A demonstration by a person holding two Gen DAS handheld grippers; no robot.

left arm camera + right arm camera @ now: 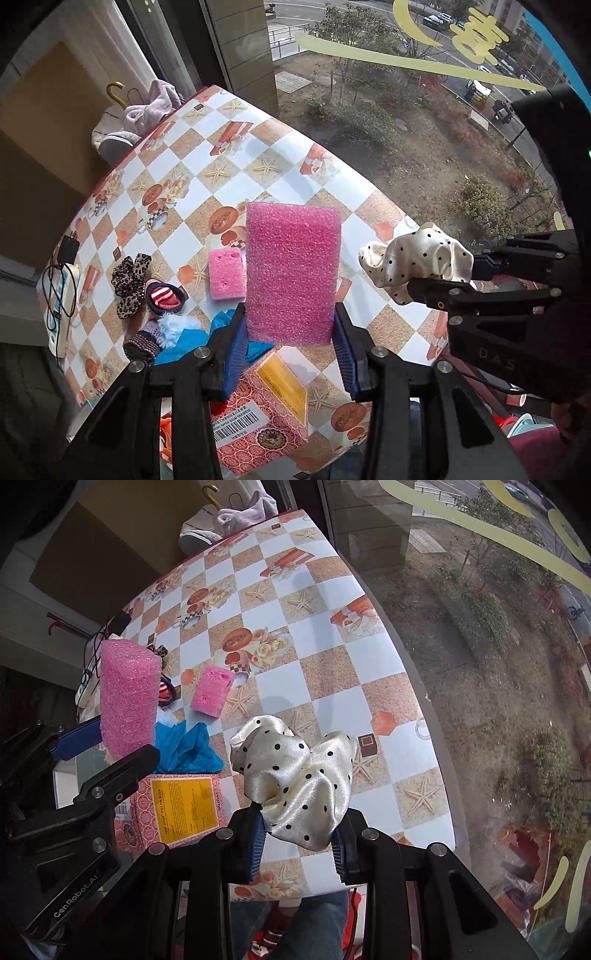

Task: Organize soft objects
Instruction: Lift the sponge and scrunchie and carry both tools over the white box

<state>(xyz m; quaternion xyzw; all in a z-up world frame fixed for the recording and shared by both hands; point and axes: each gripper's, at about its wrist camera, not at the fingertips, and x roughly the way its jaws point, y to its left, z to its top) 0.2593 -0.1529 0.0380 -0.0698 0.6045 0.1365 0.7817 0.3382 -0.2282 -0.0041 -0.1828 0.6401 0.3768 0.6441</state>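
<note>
Left tongs (pixel 291 332) clamp pink foam block (pixel 293 273) above checkered table (pixel 280 155).

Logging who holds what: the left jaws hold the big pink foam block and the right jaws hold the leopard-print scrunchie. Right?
Not quite. The right gripper holds the cream polka-dot scrunchie, as the right wrist view shows; the leopard-print scrunchie lies on the table. The left gripper does hold the big pink foam block.

1. The left wrist view looks steeply down along its own gripper's fingers onto the checked, seashell-printed tablecloth (pixel 284 155), from near above, facing the window.
2. The right wrist view looks down the same way from just beside it, nearer the table's window edge.
3. Both views share the small pink sponge block (pixel 226 274) (pixel 212 693), the red patterned carton (pixel 258 410) (pixel 177 808), and each other's gripper.
</note>
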